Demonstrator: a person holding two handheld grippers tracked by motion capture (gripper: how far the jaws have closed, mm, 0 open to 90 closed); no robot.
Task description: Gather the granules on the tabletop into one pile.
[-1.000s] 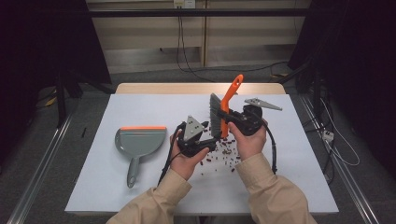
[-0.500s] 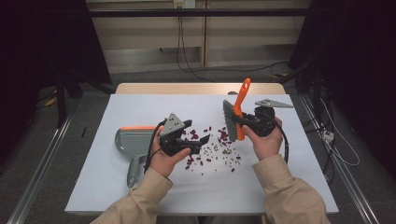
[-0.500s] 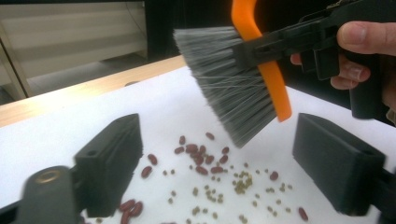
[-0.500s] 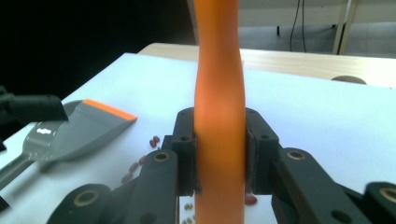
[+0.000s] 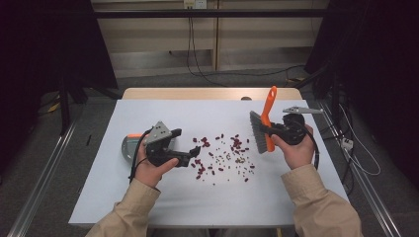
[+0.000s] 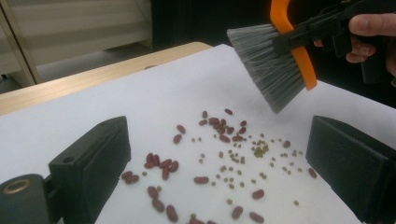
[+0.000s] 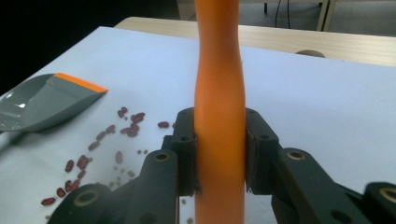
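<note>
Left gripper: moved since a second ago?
Yes. The left gripper went left, off the spilled beans toward the dustpan; its jaws have just been opening, nothing between them.

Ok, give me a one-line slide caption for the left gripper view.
Open left gripper faces scattered beans on the white table; beyond, the brush hangs held above them.

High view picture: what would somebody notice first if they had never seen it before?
The bright orange-handled brush stands out most, held upright in the right gripper at the table's right side. Next come the beans scattered over the middle of the white table, dark red ones mixed with tiny greenish ones. The left gripper, open and holding nothing, sits just left of the spill, and a grey dustpan lies partly hidden behind that hand.
</note>
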